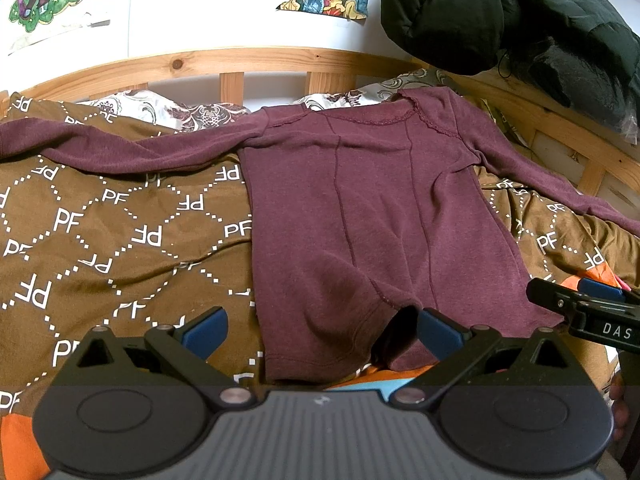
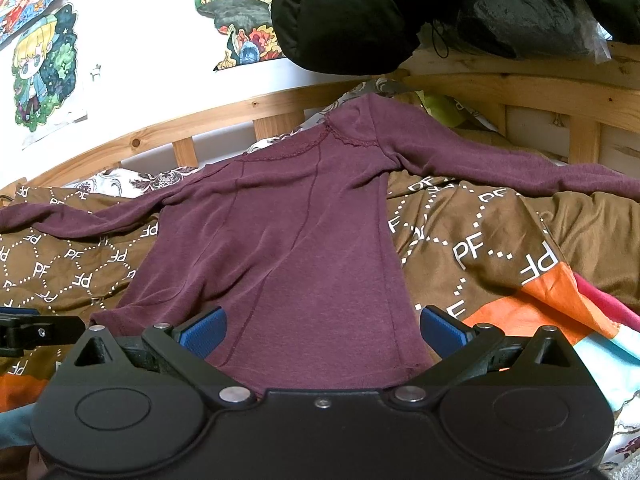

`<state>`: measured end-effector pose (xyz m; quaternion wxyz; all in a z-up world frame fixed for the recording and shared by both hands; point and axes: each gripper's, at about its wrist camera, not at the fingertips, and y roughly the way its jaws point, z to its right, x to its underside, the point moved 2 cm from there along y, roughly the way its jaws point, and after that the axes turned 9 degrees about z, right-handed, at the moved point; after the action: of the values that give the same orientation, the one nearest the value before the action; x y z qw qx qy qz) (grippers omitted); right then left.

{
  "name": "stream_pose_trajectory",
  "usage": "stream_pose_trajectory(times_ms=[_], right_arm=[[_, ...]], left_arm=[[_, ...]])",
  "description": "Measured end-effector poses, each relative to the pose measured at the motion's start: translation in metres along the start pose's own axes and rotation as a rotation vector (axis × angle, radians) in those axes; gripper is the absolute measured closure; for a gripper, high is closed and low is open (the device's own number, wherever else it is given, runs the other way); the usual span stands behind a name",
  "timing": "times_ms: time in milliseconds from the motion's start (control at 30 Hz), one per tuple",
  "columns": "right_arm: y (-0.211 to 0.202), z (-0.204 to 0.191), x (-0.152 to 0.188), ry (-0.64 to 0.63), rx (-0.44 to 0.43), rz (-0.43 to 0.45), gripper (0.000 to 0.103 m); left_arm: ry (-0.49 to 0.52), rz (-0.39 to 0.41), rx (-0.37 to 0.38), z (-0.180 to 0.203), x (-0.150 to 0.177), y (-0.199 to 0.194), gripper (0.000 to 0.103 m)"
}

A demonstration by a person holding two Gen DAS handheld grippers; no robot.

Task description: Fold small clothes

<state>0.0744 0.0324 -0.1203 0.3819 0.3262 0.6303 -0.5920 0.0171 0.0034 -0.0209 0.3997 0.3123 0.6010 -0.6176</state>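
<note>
A small maroon long-sleeved top lies flat on the bed, neck away from me, both sleeves spread out sideways. It also shows in the right wrist view. My left gripper is open, its blue pads wide apart, over the left part of the bottom hem. My right gripper is open over the right part of the hem, its blue pads astride the cloth. Neither holds anything. The right gripper's finger tip shows at the right edge of the left wrist view.
The top rests on a brown bedspread with white "PF" lettering. A wooden bed rail runs behind. A black puffy jacket hangs over the rail at the right. Orange and blue patches lie at the near right.
</note>
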Motion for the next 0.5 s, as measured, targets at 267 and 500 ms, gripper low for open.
stream_pose_trajectory(times_ms=[267,500], right_arm=[[0.0008,0.0002,-0.0006,0.009,-0.005,0.014,0.000],[0.0005,0.0011,-0.0015,0.077,-0.046,0.148,0.000]], left_arm=[[-0.002,-0.002,0.002,-0.0003,0.0027,0.0004,0.001],[-0.005,-0.006,0.002,0.0004,0.0046,0.0004,0.001]])
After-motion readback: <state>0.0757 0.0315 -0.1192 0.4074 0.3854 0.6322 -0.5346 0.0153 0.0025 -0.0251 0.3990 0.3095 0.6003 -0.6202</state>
